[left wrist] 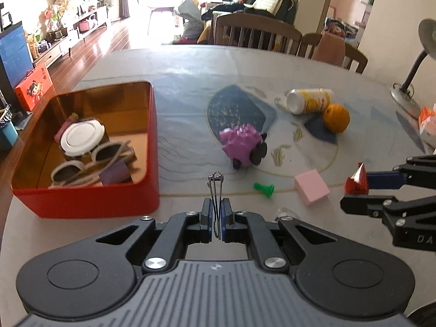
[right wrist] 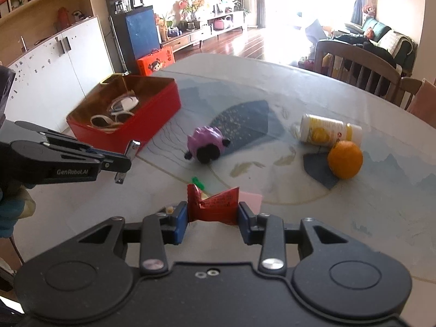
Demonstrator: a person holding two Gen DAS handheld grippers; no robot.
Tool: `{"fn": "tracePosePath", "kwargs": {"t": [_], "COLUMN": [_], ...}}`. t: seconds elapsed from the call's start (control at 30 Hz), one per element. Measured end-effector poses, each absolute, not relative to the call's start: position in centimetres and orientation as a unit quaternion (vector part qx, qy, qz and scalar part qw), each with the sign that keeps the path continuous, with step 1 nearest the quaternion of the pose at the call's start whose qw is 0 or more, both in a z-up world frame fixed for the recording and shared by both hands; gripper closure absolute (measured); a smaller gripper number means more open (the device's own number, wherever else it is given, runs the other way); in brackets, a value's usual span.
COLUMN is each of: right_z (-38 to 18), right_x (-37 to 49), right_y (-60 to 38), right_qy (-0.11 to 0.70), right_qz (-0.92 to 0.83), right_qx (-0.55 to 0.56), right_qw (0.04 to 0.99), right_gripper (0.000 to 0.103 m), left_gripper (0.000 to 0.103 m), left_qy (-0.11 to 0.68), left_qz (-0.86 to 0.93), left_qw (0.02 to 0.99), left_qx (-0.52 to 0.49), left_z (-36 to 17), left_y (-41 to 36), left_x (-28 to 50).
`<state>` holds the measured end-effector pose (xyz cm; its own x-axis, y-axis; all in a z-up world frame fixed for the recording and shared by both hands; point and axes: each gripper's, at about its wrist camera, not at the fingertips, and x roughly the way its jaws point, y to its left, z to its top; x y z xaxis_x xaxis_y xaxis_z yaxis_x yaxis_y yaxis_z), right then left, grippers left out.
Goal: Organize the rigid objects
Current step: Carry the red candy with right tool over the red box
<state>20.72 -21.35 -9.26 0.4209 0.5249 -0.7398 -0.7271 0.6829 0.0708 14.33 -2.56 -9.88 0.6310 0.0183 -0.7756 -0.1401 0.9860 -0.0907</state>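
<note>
Both grippers are loaded here: the left gripper [left wrist: 216, 215] is clamped on a nail clipper [left wrist: 215, 190], held edge-on with its tip poking forward, and the right gripper [right wrist: 213, 212] is squeezing a red packet [right wrist: 215, 204] between its pads. Just ahead on the table [left wrist: 190, 62] lie a green piece [left wrist: 263, 188] and a pink block [left wrist: 311, 187], then a purple toy [left wrist: 243, 147], with the bottle [left wrist: 309, 100] and orange [left wrist: 336, 117] farther off. The red tin [left wrist: 81, 199] sits left, already holding sunglasses [left wrist: 92, 163] and a lid [left wrist: 81, 135]. I'd say carry the clipper over the tin's rim, lower it, then release so nothing bounces out.
</note>
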Motion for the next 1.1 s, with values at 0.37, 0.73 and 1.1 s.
{"fn": "tracePosePath", "kwargs": {"t": [0.37, 0.73, 1.1], "right_z": [-6.6, -5.2, -5.1], "right_x": [19.6, 19.0, 19.0], "right_y": [-17.6, -12.3, -6.6], "right_qy": [0.363, 0.345, 0.336], "right_qz": [0.389, 0.397, 0.4], "right_qx": [-0.134, -0.135, -0.14], "right_qw": [0.836, 0.84, 0.841], "right_gripper": [0.066, 0.066, 0.066], "left_gripper": [0.097, 0.097, 0.097], "left_qy": [0.409, 0.401, 0.406], "left_qz": [0.037, 0.041, 0.051], "left_qw": [0.908, 0.911, 0.909], "left_qx": [-0.081, -0.08, -0.084], "left_z": [-7.0, -6.0, -5.9], "left_y": [1.0, 5.9, 11.6], "left_x": [13.9, 13.3, 13.1]}}
